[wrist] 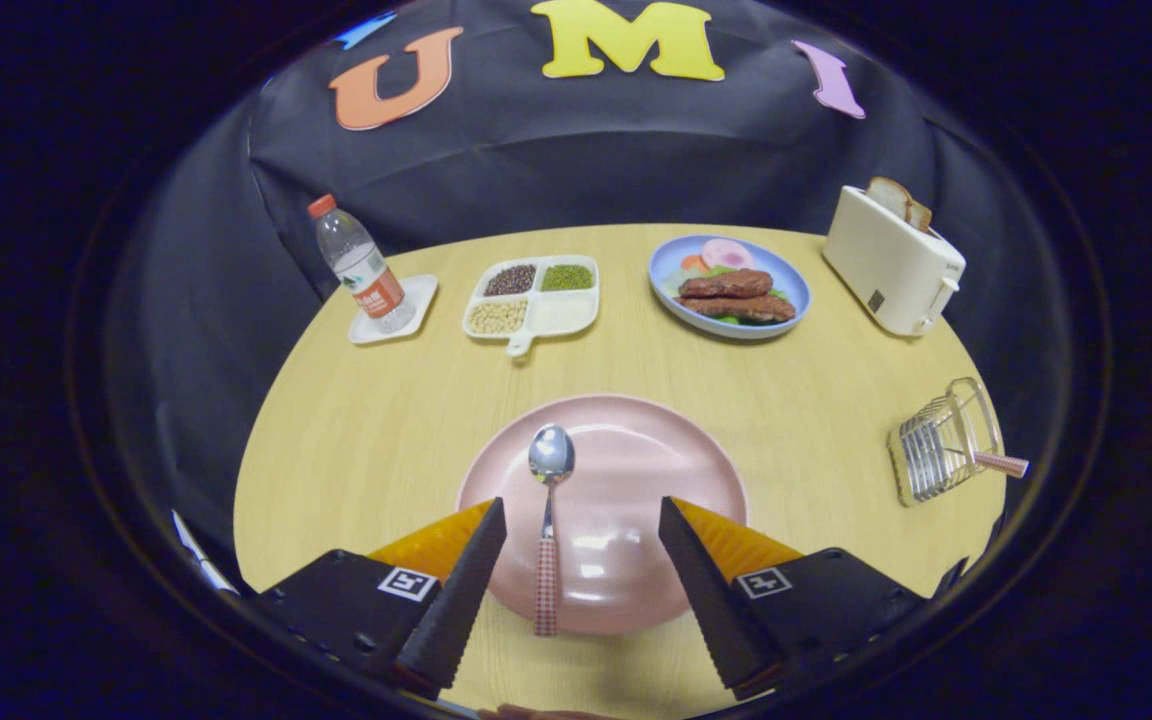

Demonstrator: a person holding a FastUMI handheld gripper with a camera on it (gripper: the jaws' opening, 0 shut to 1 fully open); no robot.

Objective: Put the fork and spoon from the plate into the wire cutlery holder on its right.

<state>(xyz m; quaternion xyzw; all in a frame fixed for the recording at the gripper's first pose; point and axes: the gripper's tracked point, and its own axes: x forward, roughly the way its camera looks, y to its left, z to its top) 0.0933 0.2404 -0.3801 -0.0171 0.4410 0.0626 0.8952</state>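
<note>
Jaws spread wide above the pink plate [636, 450], the gripper [581, 515] straddles the spoon [548, 520] lying on it, the wire cutlery holder [941, 445] standing well to the right, a handle inside.

A round, light yellow wood-grain table [386, 440] is set against a black cloth wall [576, 160], which is draped in soft folds behind and around the table's far edge. The cloth is seen to fall down past the table's left side, where darkness is found below the rim. The tabletop is evenly lit from above, and a soft glare is cast on its grain near the middle.
</note>
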